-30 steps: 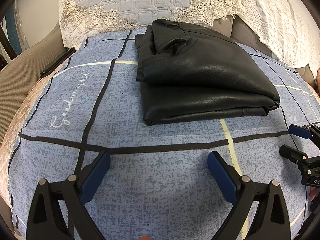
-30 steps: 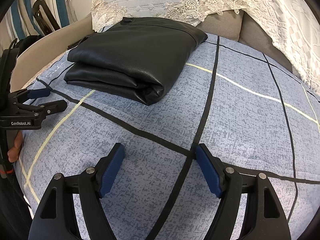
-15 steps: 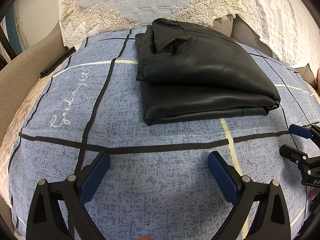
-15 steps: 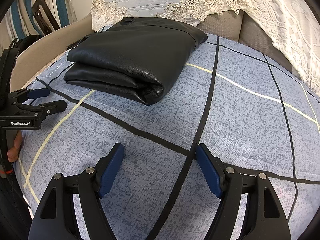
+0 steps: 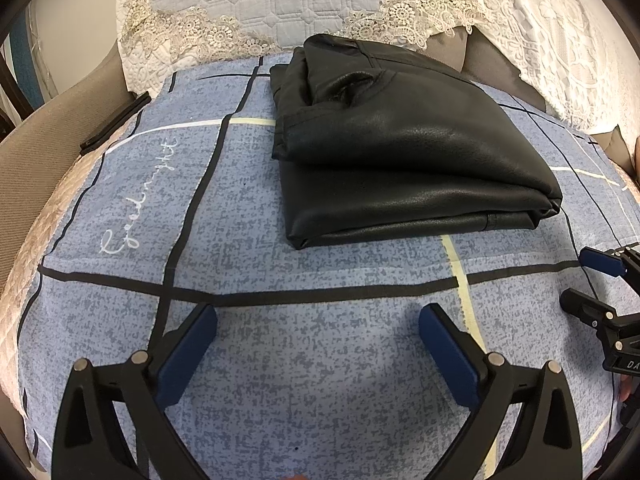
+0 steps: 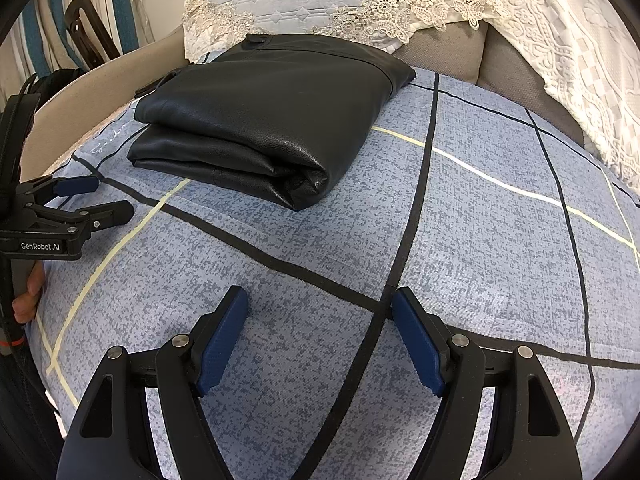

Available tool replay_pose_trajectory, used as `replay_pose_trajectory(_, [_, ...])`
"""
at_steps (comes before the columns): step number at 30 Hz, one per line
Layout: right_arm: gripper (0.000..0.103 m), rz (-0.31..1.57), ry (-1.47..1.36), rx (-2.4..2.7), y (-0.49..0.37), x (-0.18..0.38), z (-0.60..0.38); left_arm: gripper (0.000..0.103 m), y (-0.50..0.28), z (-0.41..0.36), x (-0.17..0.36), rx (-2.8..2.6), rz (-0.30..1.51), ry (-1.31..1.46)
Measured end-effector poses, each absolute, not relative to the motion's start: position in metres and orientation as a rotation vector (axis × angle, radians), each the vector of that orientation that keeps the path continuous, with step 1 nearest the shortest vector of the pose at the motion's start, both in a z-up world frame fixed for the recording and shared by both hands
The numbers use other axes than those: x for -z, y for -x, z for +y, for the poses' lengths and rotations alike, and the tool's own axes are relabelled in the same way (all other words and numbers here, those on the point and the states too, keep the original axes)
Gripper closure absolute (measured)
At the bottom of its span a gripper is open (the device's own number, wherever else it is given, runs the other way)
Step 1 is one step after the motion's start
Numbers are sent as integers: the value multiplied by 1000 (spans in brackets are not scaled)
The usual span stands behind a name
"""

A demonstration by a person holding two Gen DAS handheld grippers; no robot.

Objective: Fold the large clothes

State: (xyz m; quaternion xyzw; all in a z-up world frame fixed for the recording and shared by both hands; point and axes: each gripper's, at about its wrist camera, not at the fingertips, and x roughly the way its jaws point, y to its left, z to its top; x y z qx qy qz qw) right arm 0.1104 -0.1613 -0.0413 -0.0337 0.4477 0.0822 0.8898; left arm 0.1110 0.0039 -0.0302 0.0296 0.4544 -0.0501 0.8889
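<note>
Black leather garment (image 5: 404,152), folded into a thick rectangle, is lying on a blue checked bedspread (image 5: 280,340) below lace-edged pillows (image 5: 280,4). Left hand-held gripper (image 5: 318,316) is hovering nearer, released, tilted down. From the right wrist, right hand-held gripper (image 6: 320,300) is likewise hanging released and empty.

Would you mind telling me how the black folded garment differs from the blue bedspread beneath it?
The black folded garment is plain, smooth and shiny like leather; the blue bedspread is matte, speckled and crossed by dark and pale lines. The garment is stacked in thick layers, the bedspread lies spread out flat. Neither is touched by a gripper.
</note>
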Motion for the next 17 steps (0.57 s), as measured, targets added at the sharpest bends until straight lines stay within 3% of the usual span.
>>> replay_pose_trajectory(17, [28,925,67,-170,-110,41,-161,1,-114,3,29,107,952,-57])
